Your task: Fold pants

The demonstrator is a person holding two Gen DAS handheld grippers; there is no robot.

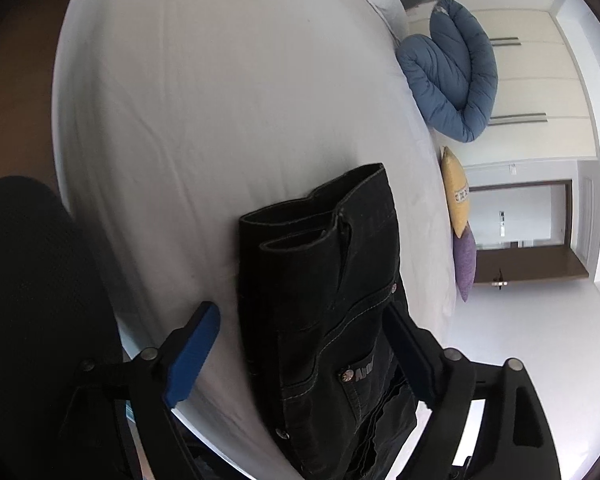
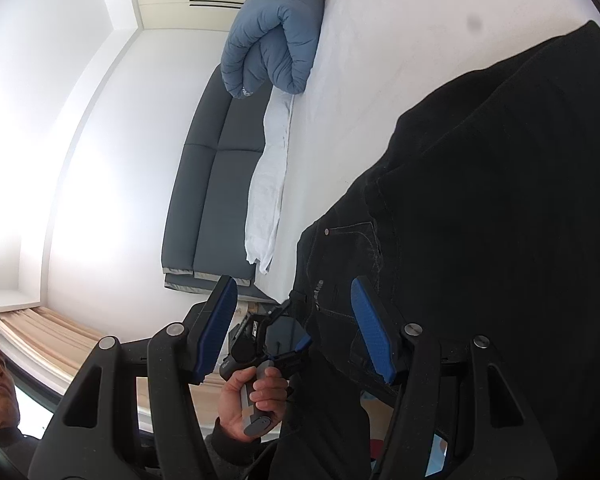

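Black jeans (image 1: 320,280) lie folded on the white bed (image 1: 220,100), hems away from me, the waist and a riveted pocket nearest. My left gripper (image 1: 302,312) is open and straddles the waist end. Its blue left pad (image 1: 196,352) stands clear of the cloth, while the right finger (image 1: 410,356) lies against the jeans' edge. In the right wrist view the jeans (image 2: 500,200) fill the right side. My right gripper (image 2: 295,286) is open at the waist corner, its right pad (image 2: 372,332) in front of the denim. A hand (image 2: 248,404) holds the left gripper (image 2: 272,340) just beyond.
A rolled blue duvet (image 1: 448,76) lies at the bed's far edge, with a yellow pillow (image 1: 456,196) and a purple pillow (image 1: 466,264) beside it. A grey padded panel (image 2: 212,184) and a white cloth (image 2: 268,184) run along another edge. Wooden slats (image 2: 40,332) lie lower left.
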